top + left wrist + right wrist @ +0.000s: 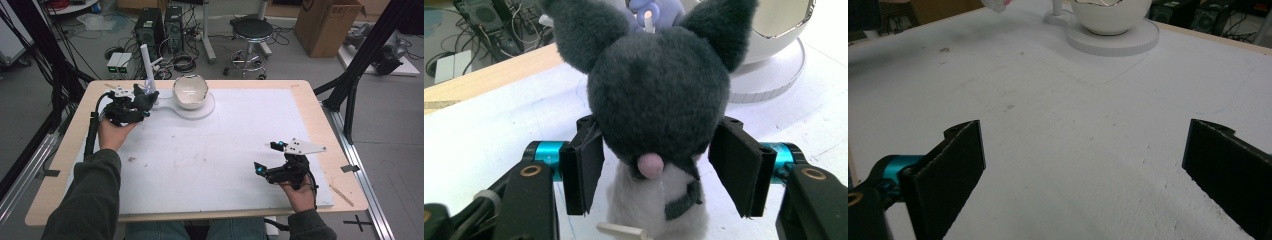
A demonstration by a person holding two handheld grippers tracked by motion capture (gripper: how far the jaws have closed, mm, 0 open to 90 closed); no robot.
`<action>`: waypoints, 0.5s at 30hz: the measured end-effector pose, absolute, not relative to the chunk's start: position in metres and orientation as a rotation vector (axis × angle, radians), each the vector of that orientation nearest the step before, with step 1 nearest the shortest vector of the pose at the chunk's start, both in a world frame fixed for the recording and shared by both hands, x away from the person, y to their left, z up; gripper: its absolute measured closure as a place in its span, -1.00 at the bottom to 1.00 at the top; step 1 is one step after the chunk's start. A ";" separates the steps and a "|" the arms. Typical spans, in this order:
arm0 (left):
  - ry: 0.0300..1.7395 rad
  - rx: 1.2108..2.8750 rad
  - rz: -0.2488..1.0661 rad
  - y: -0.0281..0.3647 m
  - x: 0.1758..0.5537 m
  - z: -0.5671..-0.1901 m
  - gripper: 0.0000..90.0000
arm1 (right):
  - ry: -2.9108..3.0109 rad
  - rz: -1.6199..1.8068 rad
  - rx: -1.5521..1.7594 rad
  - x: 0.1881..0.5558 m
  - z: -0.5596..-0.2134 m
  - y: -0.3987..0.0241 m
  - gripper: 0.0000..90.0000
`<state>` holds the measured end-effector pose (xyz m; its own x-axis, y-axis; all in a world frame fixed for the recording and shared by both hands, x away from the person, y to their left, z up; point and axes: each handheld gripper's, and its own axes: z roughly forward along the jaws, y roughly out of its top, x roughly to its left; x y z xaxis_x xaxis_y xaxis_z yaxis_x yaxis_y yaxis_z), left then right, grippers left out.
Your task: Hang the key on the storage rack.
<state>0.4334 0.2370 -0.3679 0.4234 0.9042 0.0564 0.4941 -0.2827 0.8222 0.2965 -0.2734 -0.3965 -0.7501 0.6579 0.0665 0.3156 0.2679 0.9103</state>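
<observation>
A plush toy [144, 98] [659, 95] with a dark grey head, two ears, a pink nose and a white body stands at the far left of the white mat. My left gripper [136, 104] [658, 170] is around it, one jaw on each side below the head. The right pad [735, 167] stands clear of the fur and the left pad [585, 167] is at the fur's edge, so the gripper is open. My right gripper [266, 157] [1083, 170] is open wide over bare mat at the near right, with nothing between its jaws.
A white cracked-egg-shaped bowl [190, 91] [1110, 15] sits on a round white base [206, 111] just right of the toy, with a white upright post [146, 62] behind it. The wooden table edge [65, 145] frames the mat. A stool [252, 32] and a cardboard box [327, 25] stand beyond the table.
</observation>
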 end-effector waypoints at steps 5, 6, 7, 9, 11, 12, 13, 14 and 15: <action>1.177 1.916 0.692 0.239 0.432 -0.367 -0.13 | 2.218 1.476 0.888 0.296 -0.396 -0.273 -0.94; 1.175 1.905 0.691 0.240 0.432 -0.366 -0.10 | 2.219 1.474 0.883 0.297 -0.397 -0.273 -0.94; 1.174 1.902 0.688 0.240 0.431 -0.366 -0.06 | 2.218 1.473 0.882 0.297 -0.397 -0.273 -0.94; 1.177 1.894 0.692 0.240 0.431 -0.365 -0.07 | 2.217 1.474 0.879 0.297 -0.397 -0.273 -0.94; 1.177 1.891 0.691 0.241 0.431 -0.365 -0.08 | 2.215 1.472 0.879 0.297 -0.397 -0.273 -0.94; 1.177 1.891 0.691 0.241 0.430 -0.365 -0.08 | 2.214 1.472 0.878 0.297 -0.397 -0.273 -0.94; 1.173 1.889 0.690 0.242 0.430 -0.365 -0.08 | 2.215 1.473 0.877 0.297 -0.397 -0.273 -0.94; 1.171 1.889 0.686 0.242 0.430 -0.365 -0.08 | 2.216 1.474 0.876 0.297 -0.397 -0.273 -0.94; 1.170 1.885 0.686 0.242 0.429 -0.365 -0.08 | 2.216 1.474 0.878 0.297 -0.397 -0.273 -0.94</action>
